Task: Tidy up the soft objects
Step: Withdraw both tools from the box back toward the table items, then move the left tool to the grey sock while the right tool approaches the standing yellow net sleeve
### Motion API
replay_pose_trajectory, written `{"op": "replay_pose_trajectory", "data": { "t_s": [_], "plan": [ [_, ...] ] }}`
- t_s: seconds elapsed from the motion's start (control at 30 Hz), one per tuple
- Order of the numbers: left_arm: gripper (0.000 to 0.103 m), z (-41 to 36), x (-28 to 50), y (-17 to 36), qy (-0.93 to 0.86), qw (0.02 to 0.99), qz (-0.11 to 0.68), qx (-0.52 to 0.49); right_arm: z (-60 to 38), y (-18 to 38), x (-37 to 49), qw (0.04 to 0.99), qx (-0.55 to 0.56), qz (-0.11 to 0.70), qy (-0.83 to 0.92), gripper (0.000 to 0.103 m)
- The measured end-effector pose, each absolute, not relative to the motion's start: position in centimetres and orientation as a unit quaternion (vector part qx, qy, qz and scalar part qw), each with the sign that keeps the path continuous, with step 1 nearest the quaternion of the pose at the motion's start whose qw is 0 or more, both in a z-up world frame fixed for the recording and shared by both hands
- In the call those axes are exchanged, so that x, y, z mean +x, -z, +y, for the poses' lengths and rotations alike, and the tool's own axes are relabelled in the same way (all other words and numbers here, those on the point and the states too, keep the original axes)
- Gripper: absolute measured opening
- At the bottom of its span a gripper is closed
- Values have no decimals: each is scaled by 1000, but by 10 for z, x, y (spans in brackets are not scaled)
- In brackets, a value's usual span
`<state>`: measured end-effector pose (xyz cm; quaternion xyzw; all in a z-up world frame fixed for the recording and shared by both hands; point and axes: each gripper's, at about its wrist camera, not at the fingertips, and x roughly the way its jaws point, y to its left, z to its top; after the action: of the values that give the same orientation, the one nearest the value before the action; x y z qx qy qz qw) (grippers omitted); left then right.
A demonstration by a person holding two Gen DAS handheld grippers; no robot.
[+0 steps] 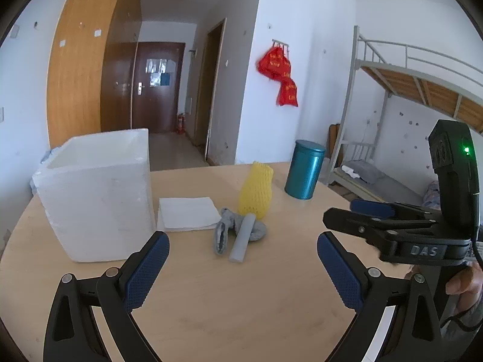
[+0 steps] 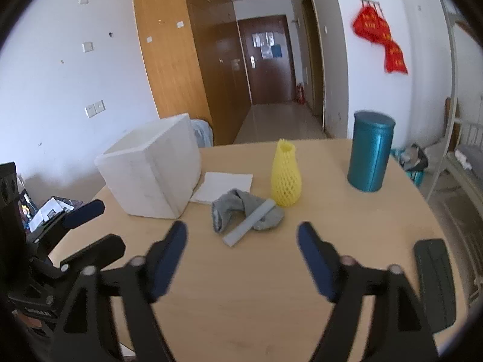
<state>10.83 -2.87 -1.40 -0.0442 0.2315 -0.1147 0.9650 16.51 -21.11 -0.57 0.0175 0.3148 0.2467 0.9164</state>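
Styrofoam box, white, open top [image 1: 93, 193], sits far left on the light wood bench [image 1: 226, 301]; inside hidden by its near wall. Next, flat white paper napkin [image 1: 187, 212], then crumpled grey sock [image 1: 225, 233] w/ a grey foam stick [image 1: 241, 236] lying across it, touching the yellow foam net sleeve [image 1: 256, 190]. Teal metal tin [image 1: 305, 172] well right. Left claw [image 1: 241, 274] is wide open, empty, short of the pile. Right claw [image 2: 241, 259] likewise wide open, nothing between pads. Risk, I'd judge: grabbing the sock drags the stick off, or knocks the upright sleeve over. Sock's far end is hidden under the stick; right view's claw is blurred.
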Motion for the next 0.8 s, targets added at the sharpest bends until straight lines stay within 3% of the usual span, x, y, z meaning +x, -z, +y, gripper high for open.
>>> {"op": "replay_pose_trajectory", "data": {
  "t_s": [0.8],
  "plan": [
    [99,-38,185,50,146,940,299,-75,-214,21,225,908,20,336,-248,91]
  ]
}}
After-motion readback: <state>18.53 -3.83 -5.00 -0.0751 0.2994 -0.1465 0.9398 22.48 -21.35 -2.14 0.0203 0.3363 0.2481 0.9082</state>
